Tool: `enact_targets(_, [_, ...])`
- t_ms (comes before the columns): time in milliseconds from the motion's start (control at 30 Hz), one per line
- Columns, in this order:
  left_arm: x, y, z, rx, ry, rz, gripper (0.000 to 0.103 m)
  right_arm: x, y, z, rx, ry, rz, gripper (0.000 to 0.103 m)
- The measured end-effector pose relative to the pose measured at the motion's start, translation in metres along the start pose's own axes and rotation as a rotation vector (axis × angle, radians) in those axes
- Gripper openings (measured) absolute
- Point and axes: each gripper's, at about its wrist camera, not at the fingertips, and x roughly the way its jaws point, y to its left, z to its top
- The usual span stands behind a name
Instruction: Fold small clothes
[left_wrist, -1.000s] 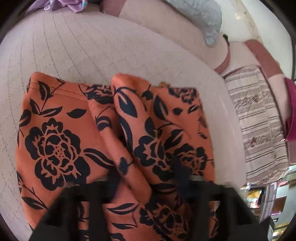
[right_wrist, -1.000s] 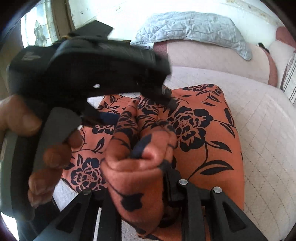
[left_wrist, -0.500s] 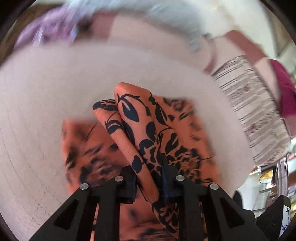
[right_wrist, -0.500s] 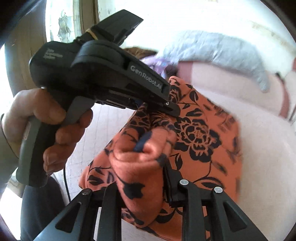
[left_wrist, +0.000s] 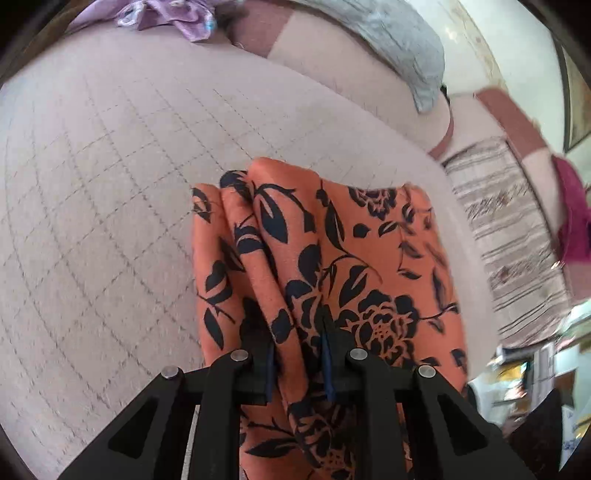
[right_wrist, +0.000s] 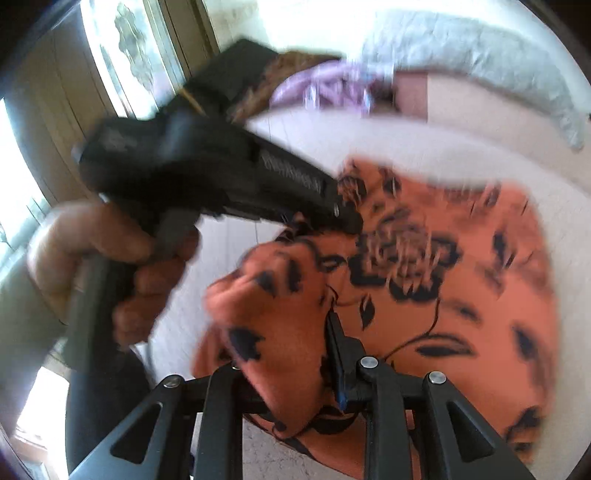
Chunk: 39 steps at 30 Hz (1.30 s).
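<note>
An orange garment with a black flower print hangs and drapes over the quilted pale bed. My left gripper is shut on a bunched fold of it. My right gripper is shut on another bunched fold of the same garment. In the right wrist view the left gripper's black body, held by a hand, pinches the cloth just above and to the left of my right one. Both grips are close together and lifted off the bed.
A lilac cloth pile lies at the far edge of the bed. A grey-blue quilted pillow rests on the pink headboard. A striped cloth and a magenta item lie at the right. A window is at the left.
Both grippers have lifted the garment off the bed and gathered it, so the spread left part has been drawn in under the grip. The left gripper has swung in close to the right one.
</note>
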Motion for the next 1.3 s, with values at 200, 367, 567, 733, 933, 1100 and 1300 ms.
enact_targets(200, [-0.03, -0.026, 0.009, 0.119, -0.083, 0.018, 0.019, -0.03, -0.002, -0.002, 0.04, -0.076, 0.046, 0.027])
enact_targets(367, [-0.004, 0.025, -0.004, -0.008, -0.003, 0.03, 0.029, -0.019, 0.01, -0.012, 0.025, -0.059, 0.091, 0.038])
enact_targets(567, [-0.016, 0.024, -0.011, -0.042, -0.048, 0.025, 0.035, -0.029, 0.022, -0.026, -0.039, -0.062, 0.17, 0.071])
enact_targets(733, [-0.045, 0.012, -0.028, -0.085, -0.086, -0.02, 0.042, -0.066, -0.014, -0.039, 0.087, -0.116, 0.154, 0.071])
enact_targets(933, [-0.053, -0.014, -0.068, -0.109, -0.083, -0.059, 0.064, -0.093, -0.056, -0.047, 0.225, -0.146, 0.153, 0.074])
enact_targets(1100, [-0.032, -0.013, -0.087, -0.123, -0.027, 0.022, 0.022, -0.098, -0.079, -0.065, 0.344, -0.137, 0.224, 0.074])
enact_targets(1300, [-0.063, -0.036, -0.088, -0.136, -0.138, -0.106, 0.018, -0.112, -0.097, -0.08, 0.431, -0.161, 0.245, 0.074])
